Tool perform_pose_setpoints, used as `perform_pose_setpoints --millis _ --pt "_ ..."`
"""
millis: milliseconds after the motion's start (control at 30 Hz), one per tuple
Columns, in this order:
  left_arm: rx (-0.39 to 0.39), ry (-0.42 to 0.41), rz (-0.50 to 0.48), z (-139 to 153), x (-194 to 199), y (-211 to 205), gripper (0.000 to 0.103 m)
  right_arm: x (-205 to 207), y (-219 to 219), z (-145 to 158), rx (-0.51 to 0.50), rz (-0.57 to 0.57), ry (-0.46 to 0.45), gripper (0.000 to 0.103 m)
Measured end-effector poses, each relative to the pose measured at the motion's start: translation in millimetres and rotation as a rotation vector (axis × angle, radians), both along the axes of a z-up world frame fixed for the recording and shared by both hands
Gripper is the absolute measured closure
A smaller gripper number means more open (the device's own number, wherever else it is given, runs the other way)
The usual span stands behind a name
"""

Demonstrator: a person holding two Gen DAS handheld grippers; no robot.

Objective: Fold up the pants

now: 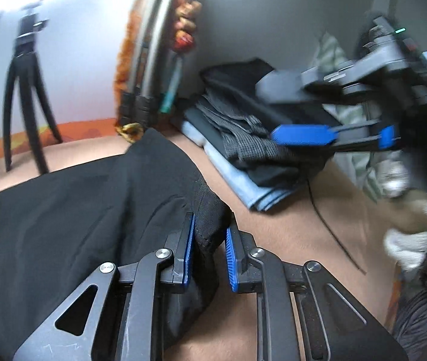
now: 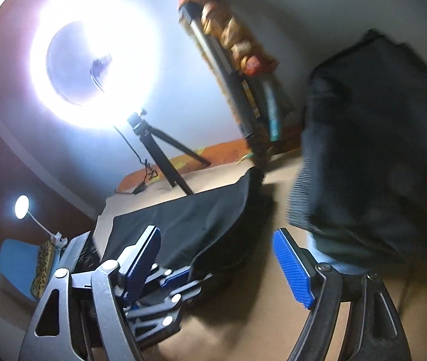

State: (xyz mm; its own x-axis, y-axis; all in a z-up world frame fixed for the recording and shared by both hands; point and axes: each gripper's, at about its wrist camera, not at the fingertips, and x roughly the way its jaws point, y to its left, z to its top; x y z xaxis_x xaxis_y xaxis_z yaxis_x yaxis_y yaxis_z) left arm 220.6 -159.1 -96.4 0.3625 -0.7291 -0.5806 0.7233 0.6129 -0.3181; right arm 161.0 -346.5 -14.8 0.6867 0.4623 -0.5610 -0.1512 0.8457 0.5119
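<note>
Black pants [image 1: 78, 210] lie spread on a brown blanket [image 1: 288, 240], reaching away to the left. My left gripper [image 1: 210, 249] is shut on a bunched fold at their near right edge, and the cloth fills the gap between the blue pads [image 1: 190, 246]. My right gripper [image 1: 291, 111] hovers open and blurred at the upper right, over a pile of folded clothes. In the right wrist view, the right gripper [image 2: 219, 263] stands wide open with nothing between its fingers. There the pants [image 2: 189, 219] and the left gripper [image 2: 180, 276] gripping them lie just ahead to the left.
A stack of folded dark and light-blue clothes [image 1: 243, 138] sits at the back right by the wall. A black tripod [image 1: 26, 90] stands at the back left under a bright ring light [image 2: 96, 69]. Leaning poles with orange trim [image 1: 150, 54] rest against the wall. A thin cable [image 1: 330, 231] crosses the blanket.
</note>
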Motion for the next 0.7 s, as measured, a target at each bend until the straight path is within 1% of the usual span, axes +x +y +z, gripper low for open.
perform_pose_setpoints --millis 133,200,300,367,400,467,567,633,667,700 --pt "-0.038 -0.003 0.024 3 5 13 0.086 37 17 -16 0.002 0.003 0.099 0.023" --pt "-0.041 -0.005 0.022 2 8 14 0.086 54 28 -26 0.007 0.005 0.159 0.023" --pt "-0.037 -0.016 0.011 2 5 13 0.086 72 37 -40 -0.01 -0.019 0.22 0.022" --pt "-0.033 -0.026 -0.001 2 4 13 0.086 85 40 -54 0.005 -0.037 0.295 0.017" --pt "-0.031 -0.028 -0.004 2 3 13 0.086 92 40 -64 0.022 -0.041 0.345 0.018" --pt "-0.029 -0.029 -0.014 1 2 11 0.086 99 43 -76 0.027 -0.053 0.39 0.018" --pt "-0.035 -0.026 -0.024 1 1 12 0.086 106 44 -91 0.026 -0.077 0.4 0.018" --pt "-0.036 -0.023 -0.026 2 0 13 0.086 110 41 -103 0.083 -0.077 0.412 0.017" --pt "-0.04 -0.018 -0.027 2 0 14 0.086 110 39 -103 0.105 -0.088 0.382 0.019" --pt "-0.044 -0.012 -0.026 2 0 14 0.086 111 38 -103 0.111 -0.091 0.373 0.022"
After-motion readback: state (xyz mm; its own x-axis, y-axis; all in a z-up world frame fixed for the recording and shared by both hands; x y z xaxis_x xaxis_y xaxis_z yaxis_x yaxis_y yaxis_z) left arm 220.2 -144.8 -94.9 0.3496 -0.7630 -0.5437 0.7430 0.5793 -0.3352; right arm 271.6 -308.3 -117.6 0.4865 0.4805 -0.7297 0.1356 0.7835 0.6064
